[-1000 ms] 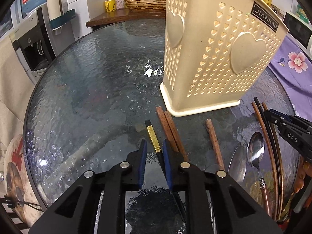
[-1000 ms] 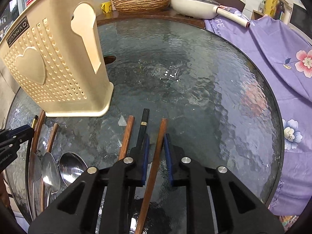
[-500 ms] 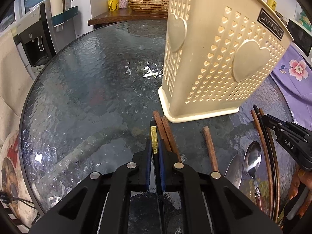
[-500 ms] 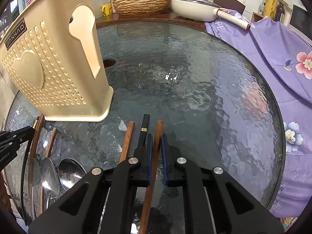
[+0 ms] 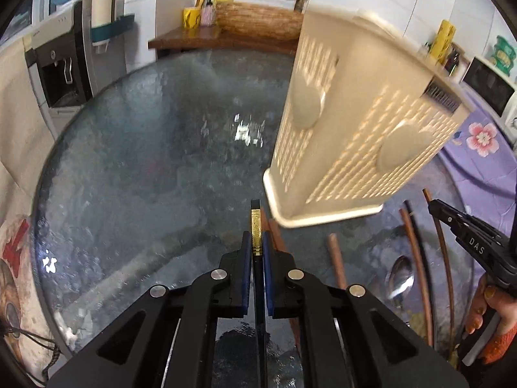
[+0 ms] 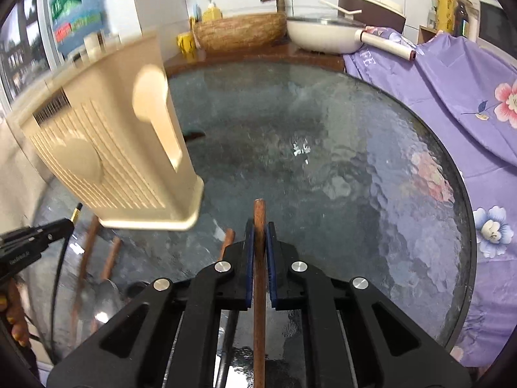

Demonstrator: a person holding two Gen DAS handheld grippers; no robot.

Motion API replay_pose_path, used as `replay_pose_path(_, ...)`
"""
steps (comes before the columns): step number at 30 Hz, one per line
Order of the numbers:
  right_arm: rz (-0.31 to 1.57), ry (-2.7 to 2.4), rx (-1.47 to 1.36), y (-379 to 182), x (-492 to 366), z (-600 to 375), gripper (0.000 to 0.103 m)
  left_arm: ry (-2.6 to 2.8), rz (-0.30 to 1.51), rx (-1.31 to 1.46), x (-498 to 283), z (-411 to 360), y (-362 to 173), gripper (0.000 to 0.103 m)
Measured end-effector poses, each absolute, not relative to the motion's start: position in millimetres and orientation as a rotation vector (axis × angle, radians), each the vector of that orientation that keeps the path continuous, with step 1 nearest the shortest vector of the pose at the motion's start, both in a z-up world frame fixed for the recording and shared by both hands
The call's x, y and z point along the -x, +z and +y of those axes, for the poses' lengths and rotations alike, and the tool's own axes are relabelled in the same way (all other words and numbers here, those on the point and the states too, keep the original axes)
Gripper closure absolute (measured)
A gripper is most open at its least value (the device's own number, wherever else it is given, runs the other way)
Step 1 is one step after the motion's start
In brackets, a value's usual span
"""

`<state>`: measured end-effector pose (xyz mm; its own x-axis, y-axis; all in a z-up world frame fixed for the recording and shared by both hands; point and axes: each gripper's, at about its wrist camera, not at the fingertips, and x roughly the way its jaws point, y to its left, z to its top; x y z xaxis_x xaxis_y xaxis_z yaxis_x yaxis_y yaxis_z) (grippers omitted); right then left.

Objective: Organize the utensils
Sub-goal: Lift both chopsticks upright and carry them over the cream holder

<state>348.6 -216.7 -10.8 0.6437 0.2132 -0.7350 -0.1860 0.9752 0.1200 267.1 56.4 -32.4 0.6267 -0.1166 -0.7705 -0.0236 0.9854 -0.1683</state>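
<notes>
My left gripper [image 5: 256,242] is shut on a black chopstick with a gold band [image 5: 256,226], which sticks out past the blue pads toward the cream perforated utensil basket [image 5: 355,135]. My right gripper [image 6: 259,236] is shut on a brown wooden chopstick [image 6: 259,220], whose tip pokes forward over the glass. In the left wrist view more brown chopsticks [image 5: 336,258] and a metal spoon [image 5: 399,278] lie on the round glass table [image 5: 145,161] below the basket. The right wrist view shows the basket [image 6: 113,148] at left, with loose chopsticks [image 6: 110,258] and a spoon [image 6: 105,294] under it.
A purple flowered cloth [image 6: 452,97] covers the table's right side. Behind the table are a woven basin [image 6: 239,32], a white pan [image 6: 323,35] and yellow cups [image 5: 192,17]. A water dispenser [image 5: 61,64] stands at the left. A hand [image 5: 491,310] holds the other gripper.
Both grippers closed, the left on the gold-banded black chopstick and the right on the brown one. Both views have tilted up, showing more of the wall, and the chopsticks now look lifted.
</notes>
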Motion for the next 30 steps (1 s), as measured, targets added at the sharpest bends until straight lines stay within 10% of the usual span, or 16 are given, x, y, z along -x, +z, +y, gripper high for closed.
replay_pose_path(30,0.504,0.426,-0.080,132,-265,-234,0.095,-0.155,0.547,0.150,-205,69,87,0.096)
